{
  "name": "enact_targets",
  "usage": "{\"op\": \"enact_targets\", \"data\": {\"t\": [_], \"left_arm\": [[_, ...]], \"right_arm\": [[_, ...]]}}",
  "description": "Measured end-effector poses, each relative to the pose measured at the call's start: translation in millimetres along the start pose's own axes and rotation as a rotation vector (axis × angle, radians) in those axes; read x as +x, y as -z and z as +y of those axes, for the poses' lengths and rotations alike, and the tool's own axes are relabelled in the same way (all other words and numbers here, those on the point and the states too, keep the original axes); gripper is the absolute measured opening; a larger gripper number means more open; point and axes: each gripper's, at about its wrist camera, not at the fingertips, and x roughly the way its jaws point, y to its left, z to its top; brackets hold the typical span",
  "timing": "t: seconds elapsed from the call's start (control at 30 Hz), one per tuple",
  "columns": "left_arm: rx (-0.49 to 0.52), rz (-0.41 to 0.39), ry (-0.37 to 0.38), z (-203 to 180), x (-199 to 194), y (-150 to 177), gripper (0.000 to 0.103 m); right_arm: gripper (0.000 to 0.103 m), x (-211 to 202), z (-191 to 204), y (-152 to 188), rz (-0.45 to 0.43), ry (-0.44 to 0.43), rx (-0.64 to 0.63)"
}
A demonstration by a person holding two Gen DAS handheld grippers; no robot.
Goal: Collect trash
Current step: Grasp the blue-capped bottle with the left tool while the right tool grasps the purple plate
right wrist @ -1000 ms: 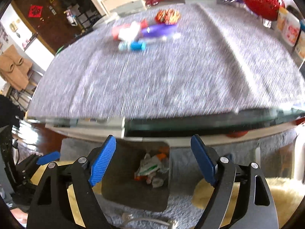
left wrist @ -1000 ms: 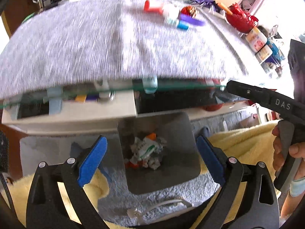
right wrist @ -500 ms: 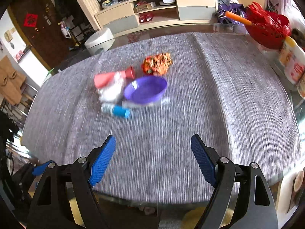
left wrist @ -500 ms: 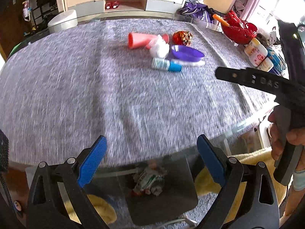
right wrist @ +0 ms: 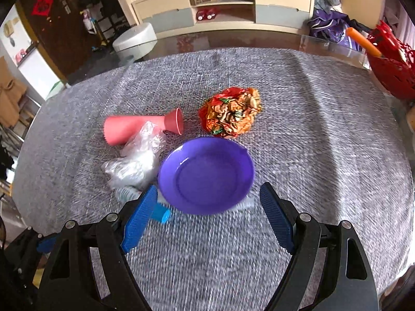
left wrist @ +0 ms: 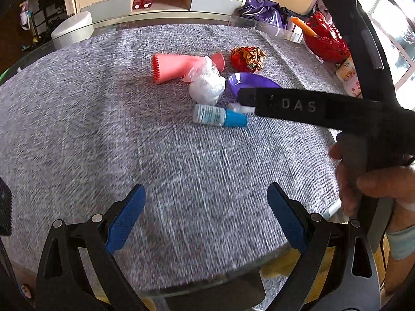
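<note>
The right gripper (right wrist: 207,223) is held with its jaws wide apart and empty, just short of the purple bowl (right wrist: 206,175). Beyond the bowl — on its far side — the crumpled snack wrapper (right wrist: 230,111) is seen; a clear plastic wad (right wrist: 137,160) lies to the bowl's left. The left gripper (left wrist: 205,223), likewise spread and empty, is held further back, so the right is judged nearer.

Both grippers have risen from the bin below the table edge to above the tabletop. The right gripper (right wrist: 208,217) has advanced, now hovering near the purple bowl (right wrist: 206,175).
</note>
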Motion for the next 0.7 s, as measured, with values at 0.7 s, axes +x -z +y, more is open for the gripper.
{"op": "enact_targets", "data": {"t": [0.7], "left_arm": [[0.031, -0.01, 0.003, -12.5, 36.5, -45.5, 0.077]], "right_arm": [[0.079, 21.5, 1.2, -26.5, 0.014, 0.007, -0.052]]}}
